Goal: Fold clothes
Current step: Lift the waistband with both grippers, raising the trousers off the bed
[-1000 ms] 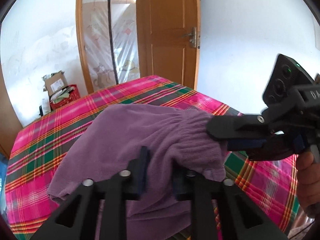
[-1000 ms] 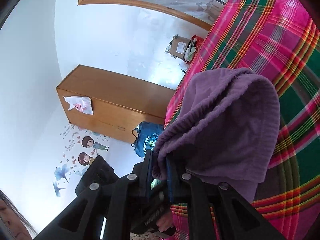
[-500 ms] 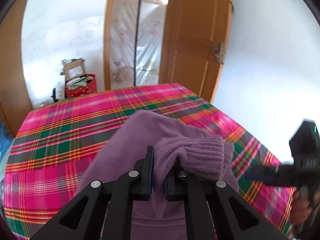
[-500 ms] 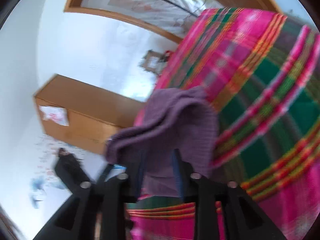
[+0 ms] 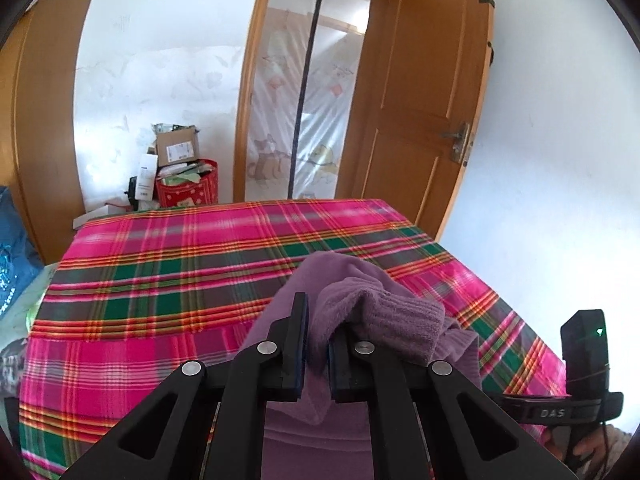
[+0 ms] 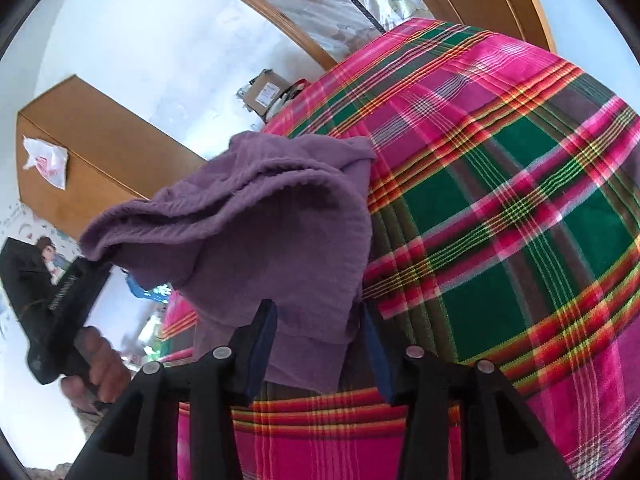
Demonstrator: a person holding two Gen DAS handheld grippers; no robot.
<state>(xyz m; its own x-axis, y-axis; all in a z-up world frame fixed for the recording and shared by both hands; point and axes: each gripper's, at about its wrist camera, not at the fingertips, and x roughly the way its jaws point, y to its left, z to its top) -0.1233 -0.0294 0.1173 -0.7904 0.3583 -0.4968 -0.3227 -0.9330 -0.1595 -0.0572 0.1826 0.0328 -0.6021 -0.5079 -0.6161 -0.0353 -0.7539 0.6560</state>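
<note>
A purple knit garment hangs bunched over a bed with a pink and green plaid cover. My left gripper is shut on a fold of it, with the ribbed hem draped over the right finger. In the right wrist view the left gripper holds the garment up from the left, a hand on its handle. My right gripper has its jaws apart and closing; the garment's lower edge hangs between them, and the pads do not press on it. The right gripper also shows low at the right in the left wrist view.
Beyond the bed stand an open wooden door, a doorway with a plastic curtain, and a red basket with boxes by the wall. A wooden wardrobe and a blue bag are on the left.
My right gripper let go of the garment's ribbed edge, opened, and dropped to the lower right. My left gripper tightened on the garment and lifted it, so it now hangs from that gripper alone.
</note>
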